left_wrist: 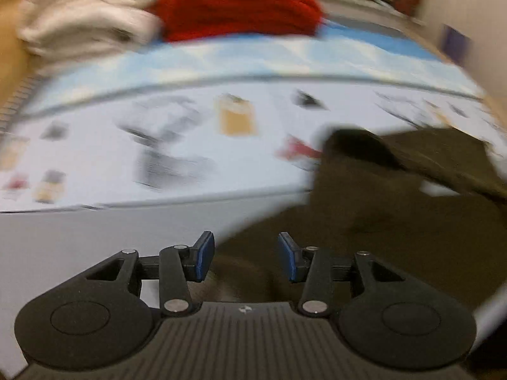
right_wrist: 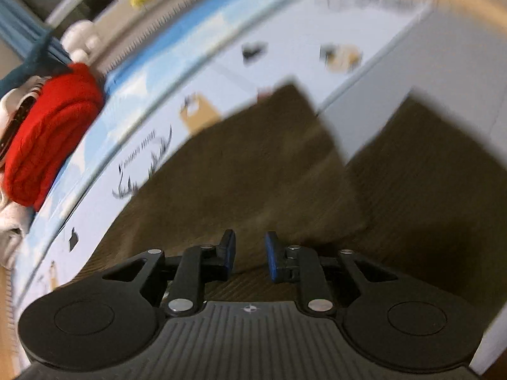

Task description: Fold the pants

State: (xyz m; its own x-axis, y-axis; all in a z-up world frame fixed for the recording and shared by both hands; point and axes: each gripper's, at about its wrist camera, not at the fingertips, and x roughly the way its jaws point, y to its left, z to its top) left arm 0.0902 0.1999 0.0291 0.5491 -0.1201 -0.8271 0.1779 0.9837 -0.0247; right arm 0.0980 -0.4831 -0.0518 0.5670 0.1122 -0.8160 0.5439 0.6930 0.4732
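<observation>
We hold both grippers over the brown pants (right_wrist: 269, 164). The left gripper (left_wrist: 245, 258) gapes empty. The right gripper (right_wrist: 250, 255) stands slightly apart, gripping nothing.

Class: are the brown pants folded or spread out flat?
Not fully spread or neatly folded: both legs of the brown pants lie apart, while the left wrist view shows rumpled, overlapping fabric.

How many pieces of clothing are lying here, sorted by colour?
Brown: 1, the pants
Red: 1, a folded garment
White: 1 pile, too blurred to count its pieces
Total: 3 at least
</observation>
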